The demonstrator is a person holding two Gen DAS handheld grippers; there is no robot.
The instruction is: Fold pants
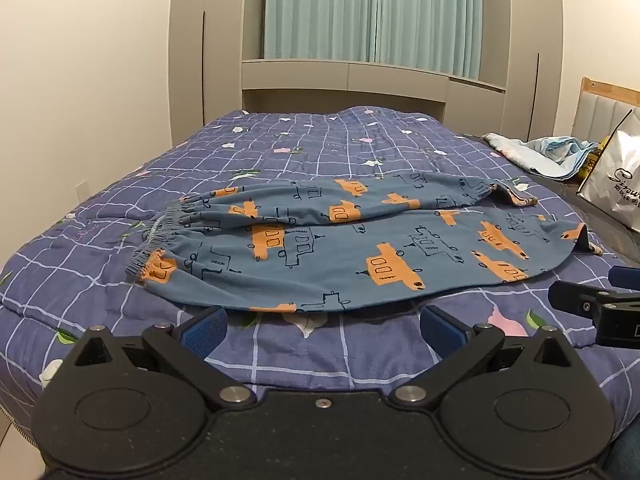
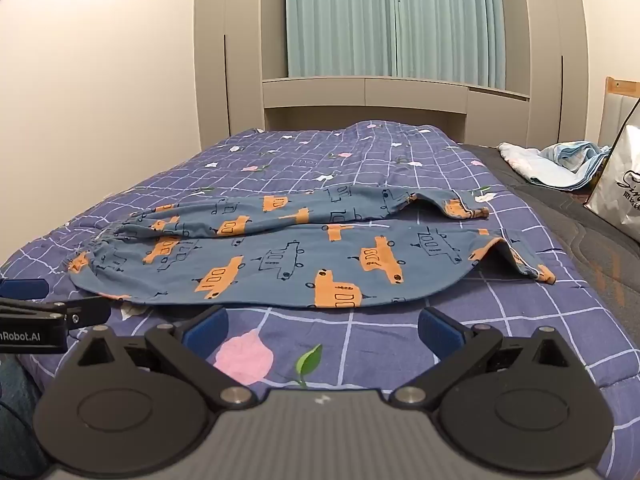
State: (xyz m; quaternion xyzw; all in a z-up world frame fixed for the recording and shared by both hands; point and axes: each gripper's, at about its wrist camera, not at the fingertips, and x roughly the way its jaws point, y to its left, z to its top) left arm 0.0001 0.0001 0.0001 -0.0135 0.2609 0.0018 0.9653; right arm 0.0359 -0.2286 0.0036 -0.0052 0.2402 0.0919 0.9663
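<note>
Blue pants (image 1: 340, 248) with orange and outlined vehicle prints lie flat across the bed, waistband (image 1: 160, 236) at the left, leg cuffs at the right; they also show in the right wrist view (image 2: 288, 256). The two legs lie side by side, the far leg partly over the near one. My left gripper (image 1: 322, 330) is open and empty just in front of the near edge of the pants. My right gripper (image 2: 322, 330) is open and empty, a little short of the near leg. Each gripper shows at the edge of the other's view.
The bed has a purple checked quilt (image 1: 280, 152) with flower prints. A crumpled light blue cloth (image 1: 540, 156) and a white shopping bag (image 1: 616, 184) lie at the far right on a dark mattress strip (image 2: 592, 248). Beige cabinets and teal curtains stand behind the bed.
</note>
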